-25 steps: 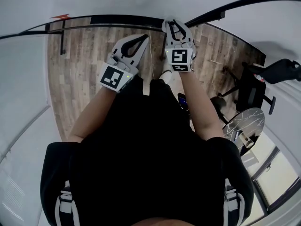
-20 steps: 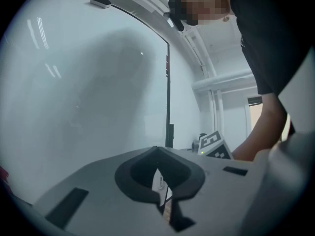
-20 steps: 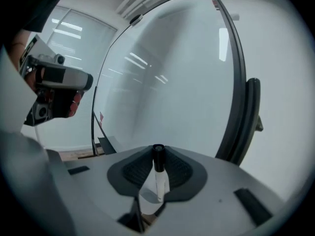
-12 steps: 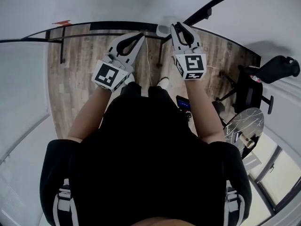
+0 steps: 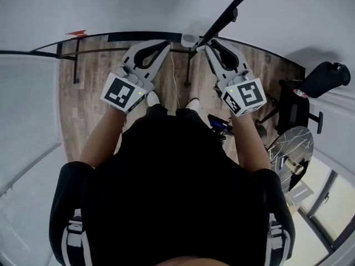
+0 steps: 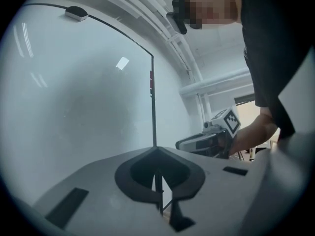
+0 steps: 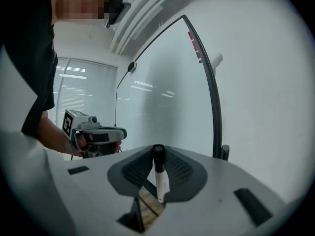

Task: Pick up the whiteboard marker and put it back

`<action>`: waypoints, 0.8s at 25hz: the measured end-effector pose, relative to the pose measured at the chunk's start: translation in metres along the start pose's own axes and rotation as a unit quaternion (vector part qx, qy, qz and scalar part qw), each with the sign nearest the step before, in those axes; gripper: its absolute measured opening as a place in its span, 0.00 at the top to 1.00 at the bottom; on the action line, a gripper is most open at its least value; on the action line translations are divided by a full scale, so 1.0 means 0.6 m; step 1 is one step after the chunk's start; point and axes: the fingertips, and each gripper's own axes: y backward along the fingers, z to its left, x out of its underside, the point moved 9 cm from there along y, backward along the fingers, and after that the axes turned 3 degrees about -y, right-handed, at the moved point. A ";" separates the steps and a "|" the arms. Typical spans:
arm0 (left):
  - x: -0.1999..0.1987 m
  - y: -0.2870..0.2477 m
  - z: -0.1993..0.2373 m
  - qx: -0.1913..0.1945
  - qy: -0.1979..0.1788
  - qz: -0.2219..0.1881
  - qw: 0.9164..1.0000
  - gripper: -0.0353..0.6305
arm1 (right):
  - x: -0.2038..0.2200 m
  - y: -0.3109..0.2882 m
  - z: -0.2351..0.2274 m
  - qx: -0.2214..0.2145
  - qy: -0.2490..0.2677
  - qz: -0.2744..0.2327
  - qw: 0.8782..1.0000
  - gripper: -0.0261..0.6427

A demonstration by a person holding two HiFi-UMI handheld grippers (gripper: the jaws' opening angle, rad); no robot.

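Before the whiteboard (image 5: pixel 138 7) a person in a black shirt (image 5: pixel 177 193) stood with both arms raised, a gripper in each hand. From above the head, the left gripper (image 5: pixel 165 44) sat at about eleven o'clock and the right gripper (image 5: pixel 207 46) at about one o'clock. Both noses pointed toward the board's lower edge, and the two were near each other but apart.

The right gripper was clenched on the whiteboard marker (image 7: pixel 158 173). Its ribbed dark pads pressed on it from either side. In that gripper's own view the marker stood upright at six o'clock, with its black end on top, level with the jaw tips, and its white barrel below. The board's dark frame (image 7: pixel 215 107) ran up at two o'clock behind it, and the left gripper showed off at nine o'clock, in the person's hand.

The left gripper was closed with nothing in it. Its jaw tips met in a point, leaving only a thin slit between the pads. Past them lay the pale face of the board, and the right gripper showed at three o'clock.

Below lay a wooden floor (image 5: pixel 89 98), and a black chair (image 5: pixel 299 104) stood at three o'clock of the overhead view.
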 end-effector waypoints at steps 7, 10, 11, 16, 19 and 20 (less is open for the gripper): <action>-0.030 -0.008 -0.033 0.022 -0.010 0.000 1.000 0.94 | -0.059 0.056 0.022 -0.023 0.009 -0.014 1.000 0.86; -0.042 -0.012 -0.044 0.030 -0.007 -0.002 1.000 0.94 | -0.071 0.058 0.038 -0.032 0.021 -0.006 0.999 0.86; -0.047 -0.012 -0.047 0.032 -0.006 -0.003 0.999 0.94 | -0.075 0.059 0.042 -0.034 0.023 -0.005 0.999 0.86; -0.066 -0.012 -0.057 0.037 -0.008 -0.003 0.999 0.94 | -0.088 0.063 0.053 -0.043 0.023 0.001 0.999 0.86; -0.071 -0.012 -0.056 0.037 -0.011 -0.002 0.999 0.94 | -0.091 0.065 0.056 -0.049 0.021 0.004 0.999 0.86; -0.072 -0.013 -0.056 0.037 -0.011 -0.002 0.999 0.94 | -0.092 0.065 0.056 -0.050 0.021 0.004 0.999 0.86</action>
